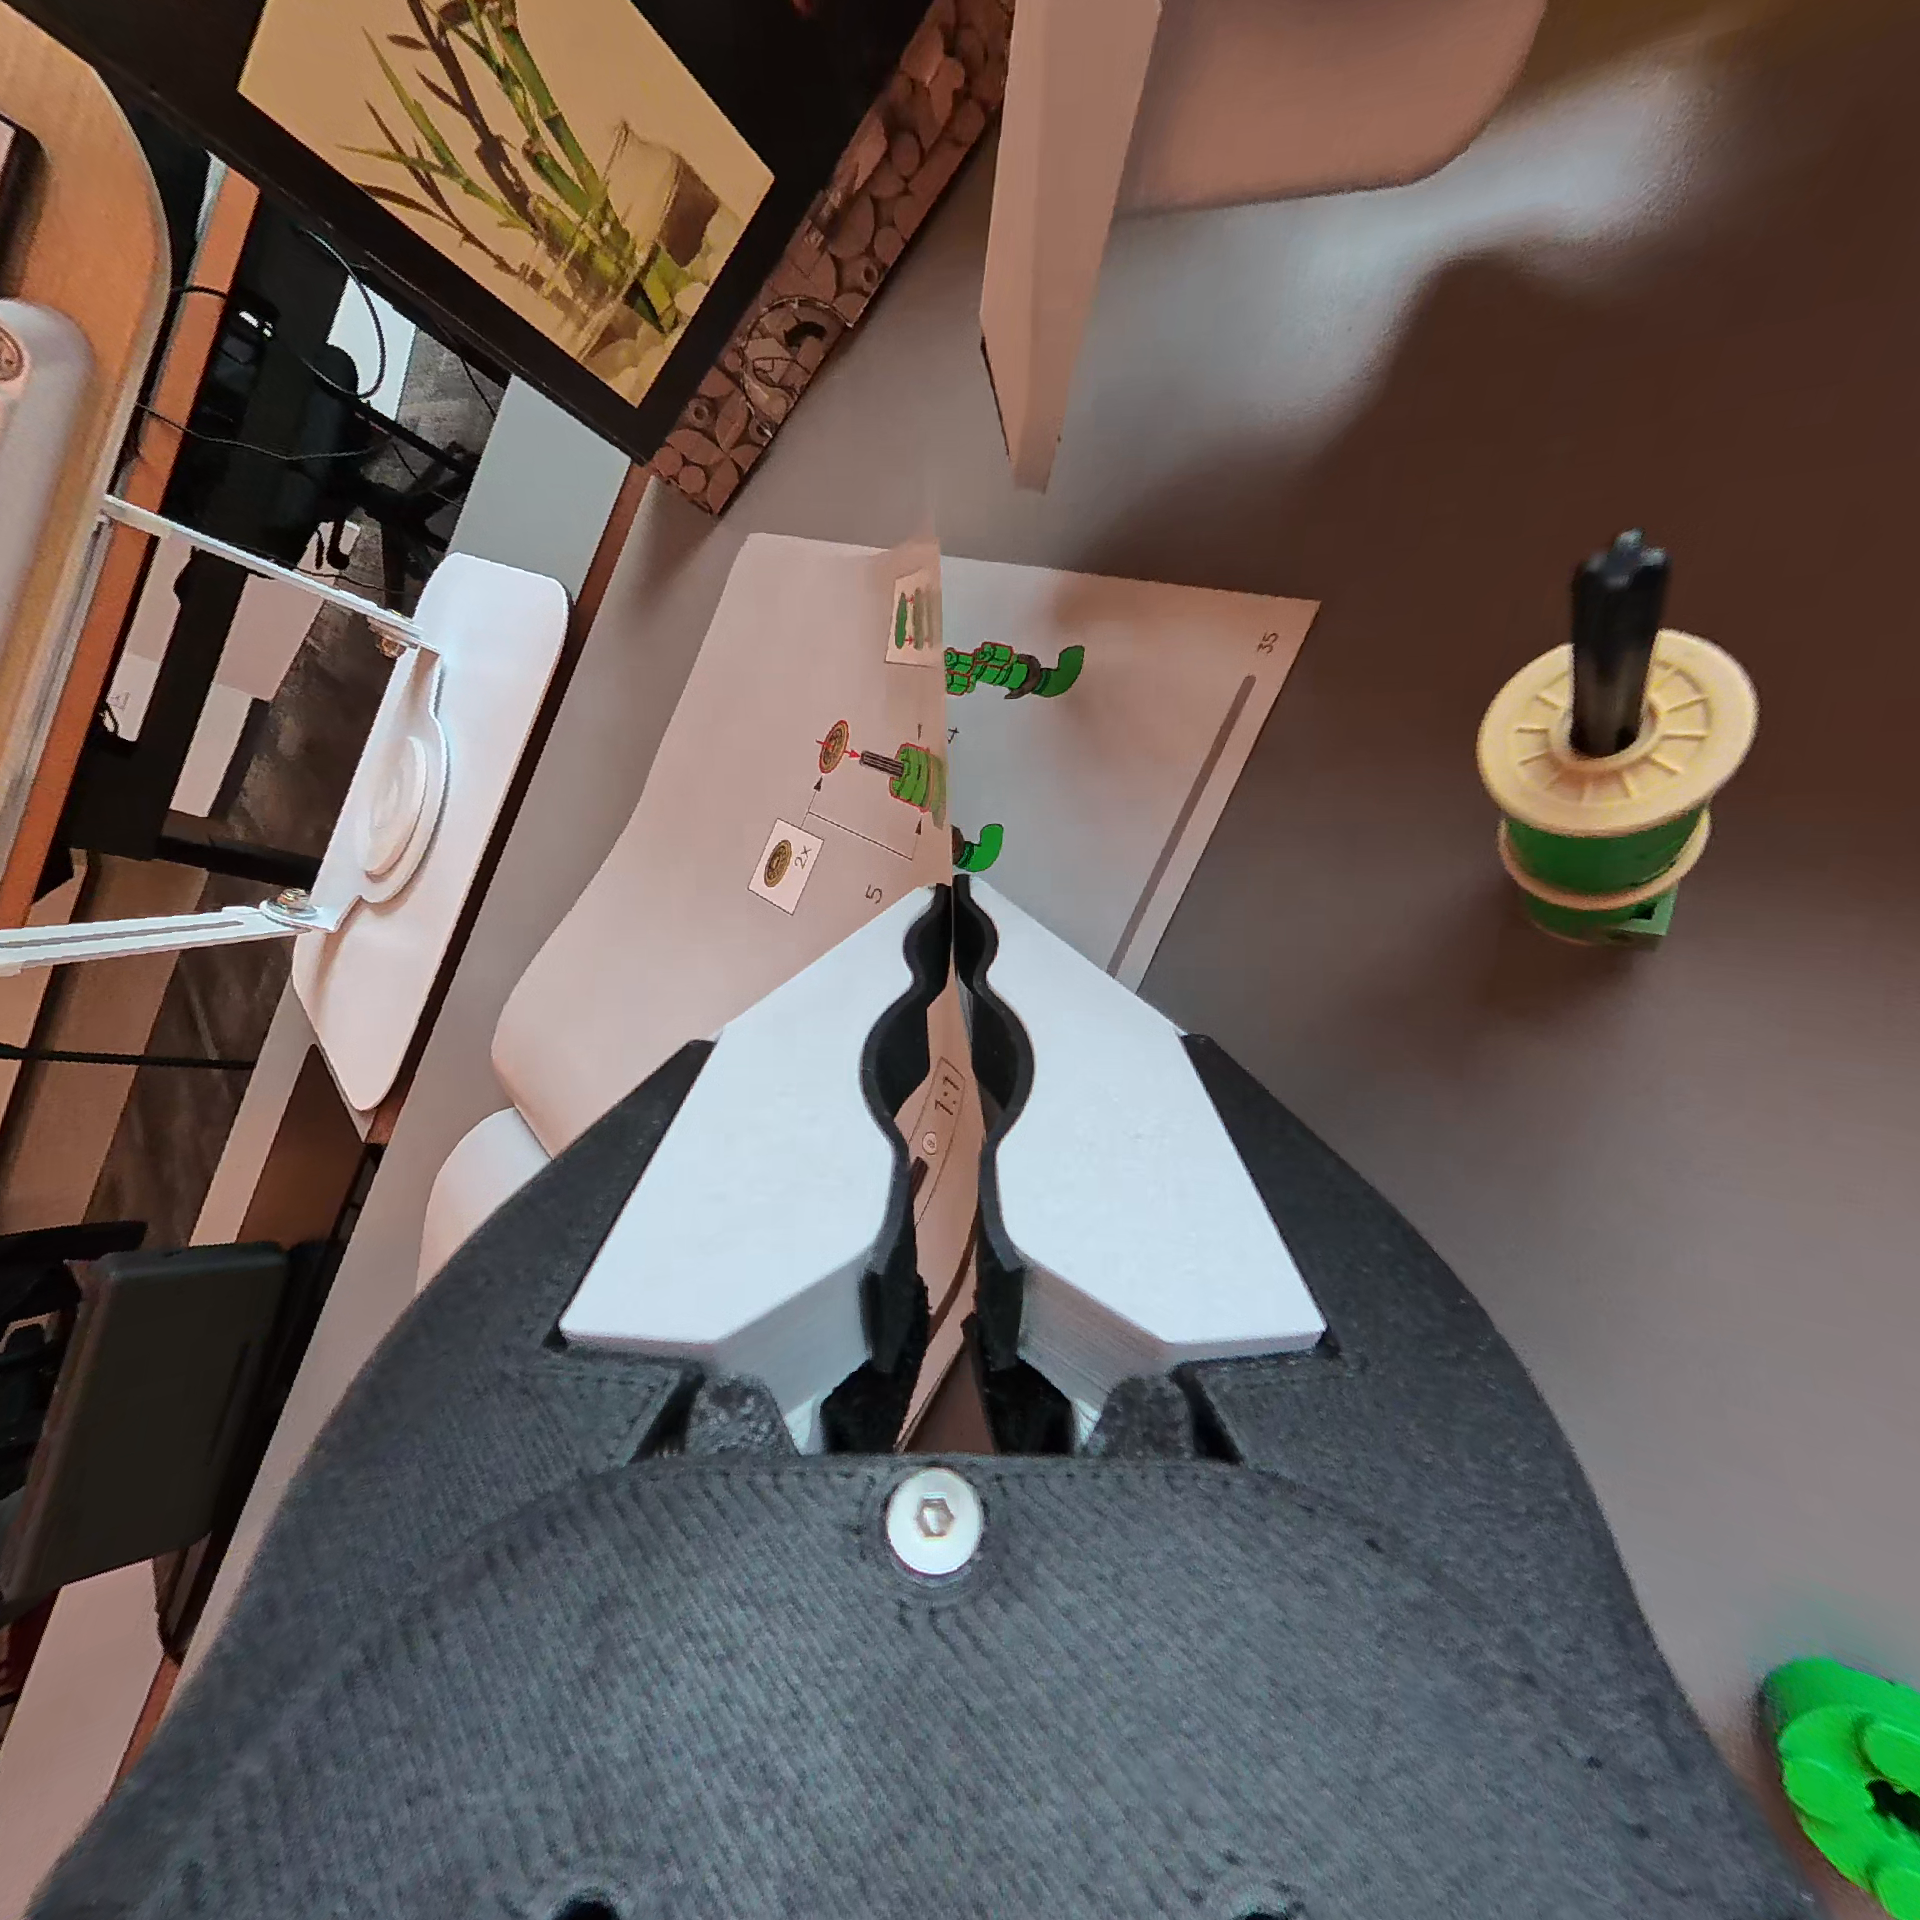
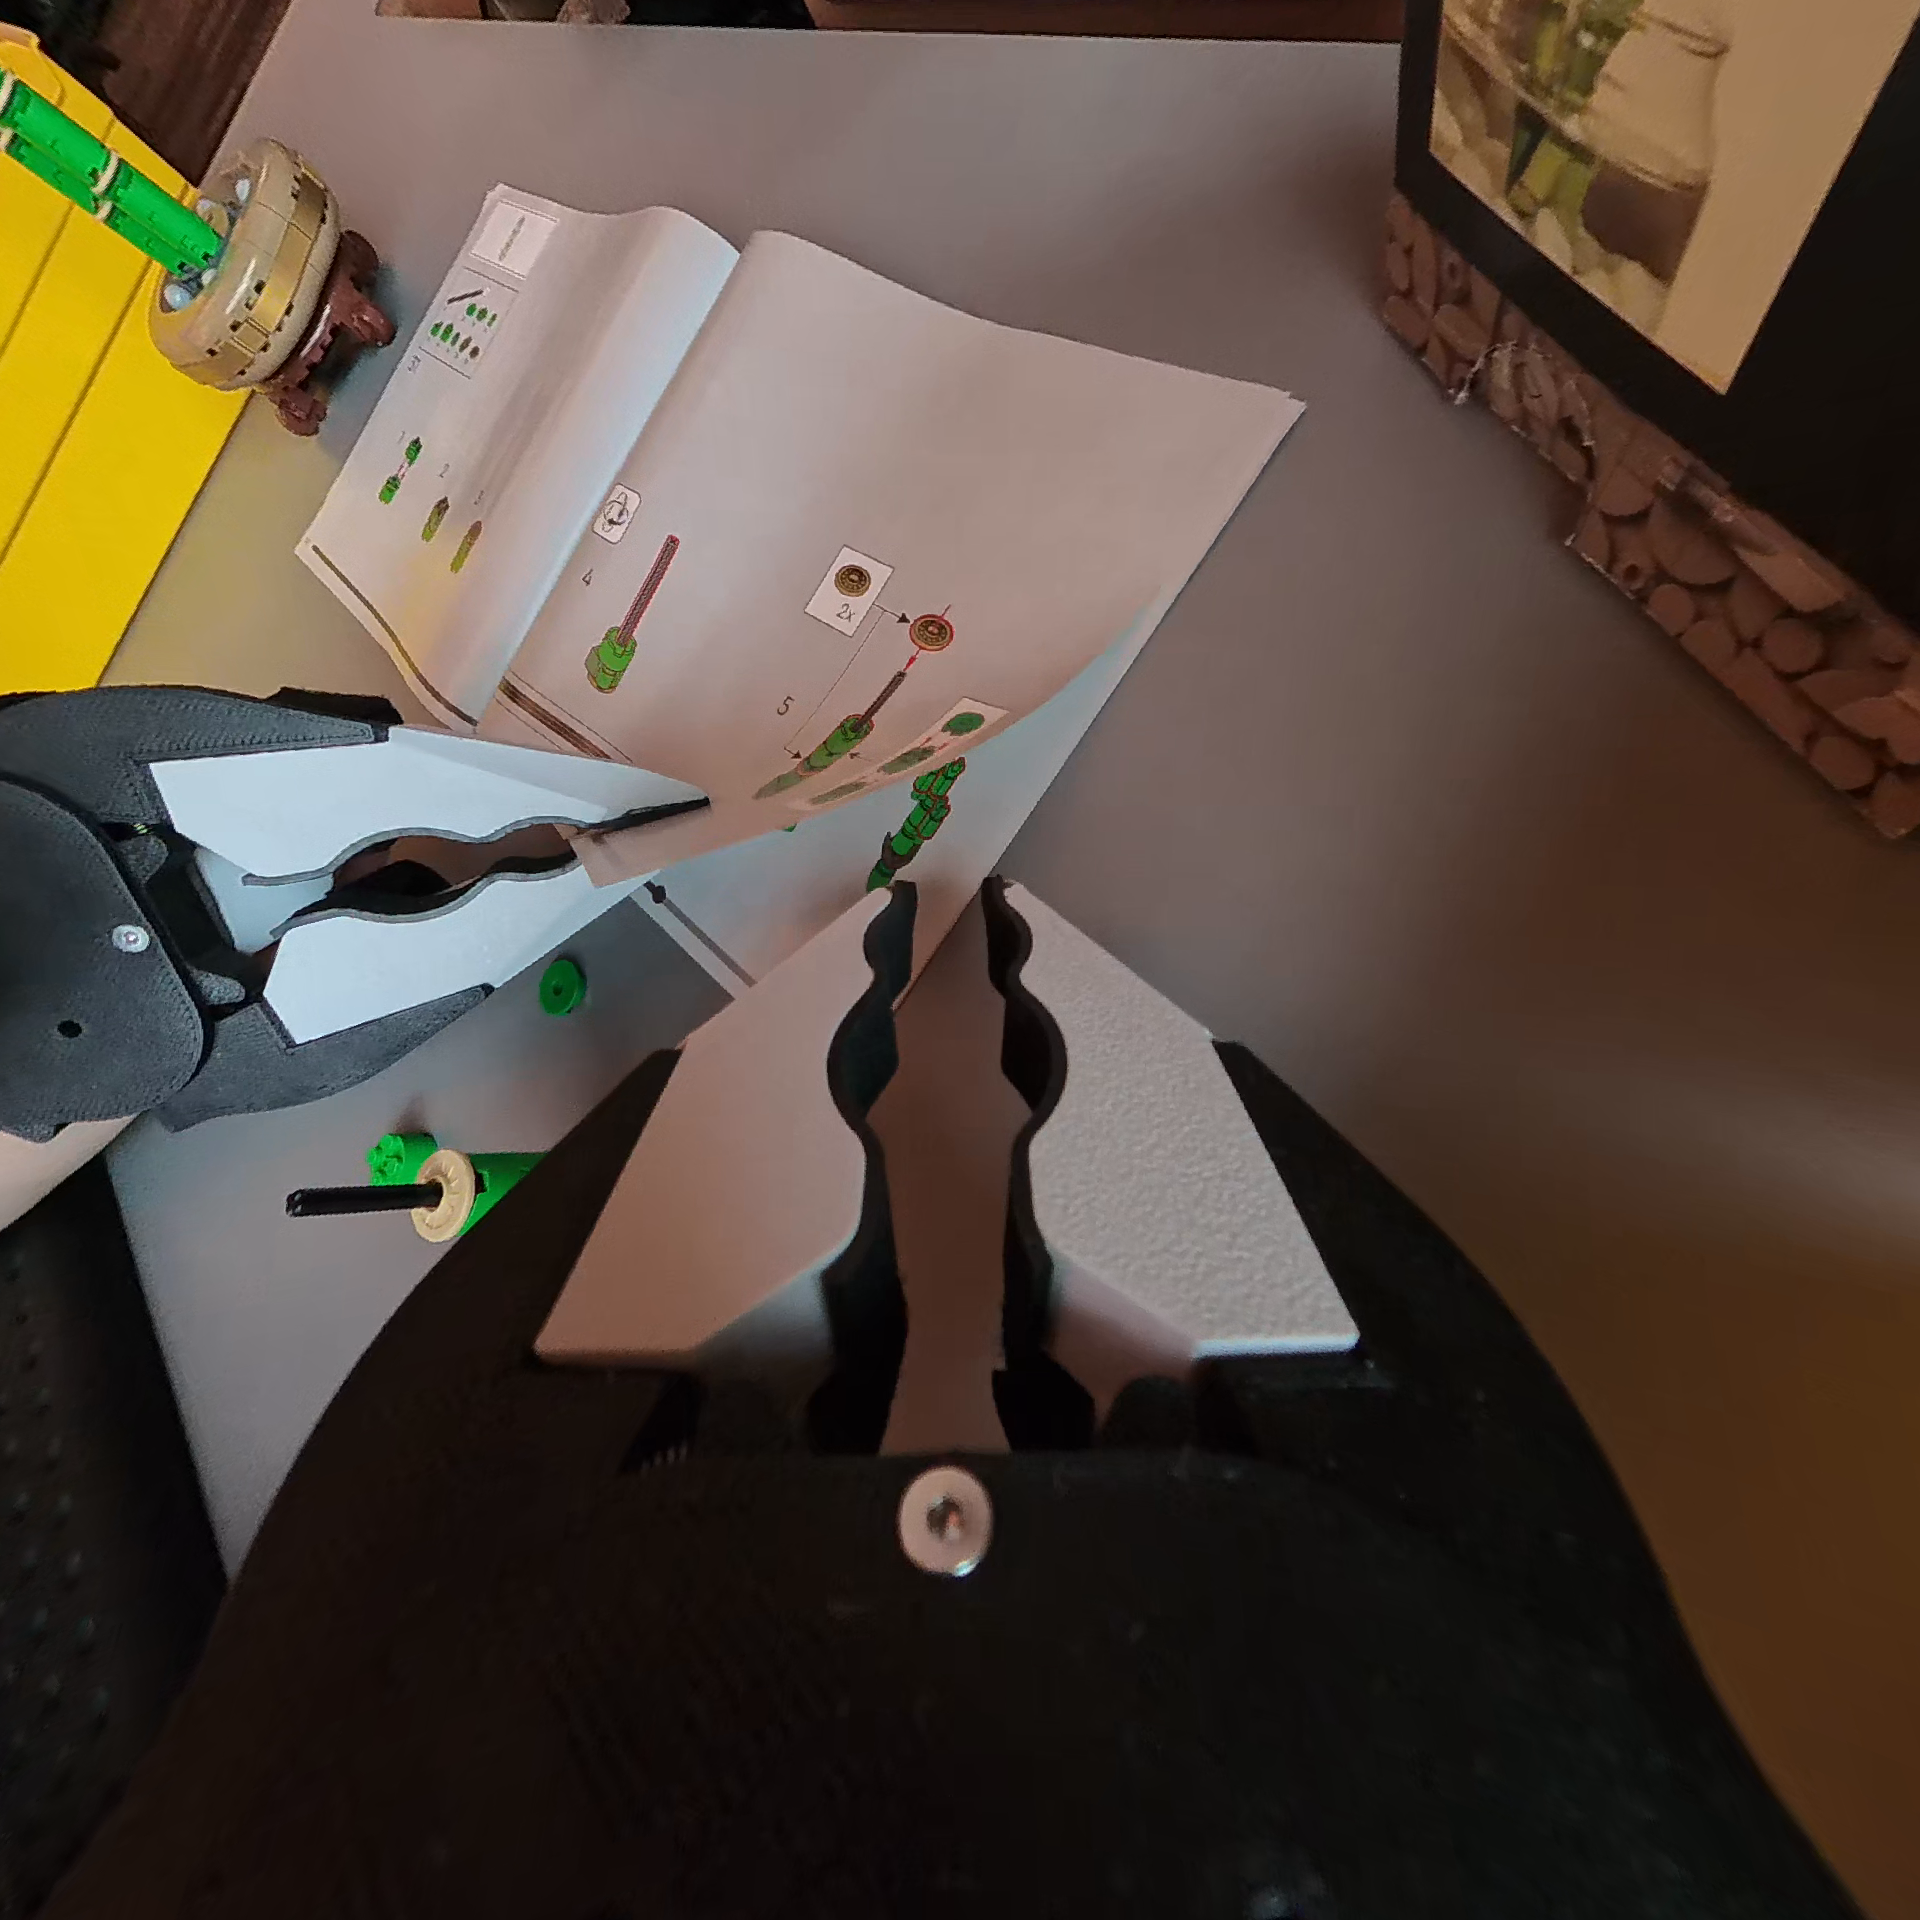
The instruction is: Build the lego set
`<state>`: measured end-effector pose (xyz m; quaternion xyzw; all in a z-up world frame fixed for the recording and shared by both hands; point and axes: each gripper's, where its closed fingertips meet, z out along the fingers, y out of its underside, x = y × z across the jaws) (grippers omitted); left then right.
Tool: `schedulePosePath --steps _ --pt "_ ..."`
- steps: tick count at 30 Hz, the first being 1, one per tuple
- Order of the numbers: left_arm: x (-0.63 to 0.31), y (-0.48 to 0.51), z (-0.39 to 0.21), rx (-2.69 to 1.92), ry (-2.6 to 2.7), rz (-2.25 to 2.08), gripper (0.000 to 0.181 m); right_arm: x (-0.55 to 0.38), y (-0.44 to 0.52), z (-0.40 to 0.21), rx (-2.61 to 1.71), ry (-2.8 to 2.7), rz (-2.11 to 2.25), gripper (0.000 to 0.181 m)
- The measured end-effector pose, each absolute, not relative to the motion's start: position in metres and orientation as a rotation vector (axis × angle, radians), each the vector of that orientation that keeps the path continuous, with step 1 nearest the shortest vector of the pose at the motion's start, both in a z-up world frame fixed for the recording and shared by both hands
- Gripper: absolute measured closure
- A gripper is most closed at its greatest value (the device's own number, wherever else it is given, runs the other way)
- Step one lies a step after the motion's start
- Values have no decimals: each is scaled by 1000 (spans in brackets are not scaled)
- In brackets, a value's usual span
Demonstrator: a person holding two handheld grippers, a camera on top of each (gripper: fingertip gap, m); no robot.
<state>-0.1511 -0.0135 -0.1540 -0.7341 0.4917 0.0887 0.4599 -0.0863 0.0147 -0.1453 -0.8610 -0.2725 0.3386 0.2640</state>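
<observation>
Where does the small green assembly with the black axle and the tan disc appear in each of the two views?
Left wrist view: the green assembly stands upright at the right edge, alone on the table.
Right wrist view: it is at lower left, below the left gripper, partly behind the near finger.
Shared landmark: the open instruction booklet.

green spool stack (image 1: pixel 1605 821) upright, booklet (image 2: pixel 831 468) open

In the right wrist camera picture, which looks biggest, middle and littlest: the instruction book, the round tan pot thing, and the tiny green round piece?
1. Instruction book, by far the largest.
2. Tan pot, farther off, so it may look smaller than it is.
3. Green round piece, clearly the smallest.
</observation>
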Motion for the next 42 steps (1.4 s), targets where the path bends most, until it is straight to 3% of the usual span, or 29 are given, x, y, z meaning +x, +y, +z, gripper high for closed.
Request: schedulePosePath --steps 1,29,36,42 --pt "-151 -14 -154 -1809 1208 213 181 -87 14 -145 -2327 -738 918 169" --pt "-155 -7 -130 -1803 1083 147 181 -92 13 -145 -2322 -744 954 167" --pt "-211 5 -80 -1844 774 31 181 -97 11 -153 -2342 -769 947 167" --pt "-277 2 -74 -1942 511 -169 181 -106 8 -159 -2359 -818 935 167"
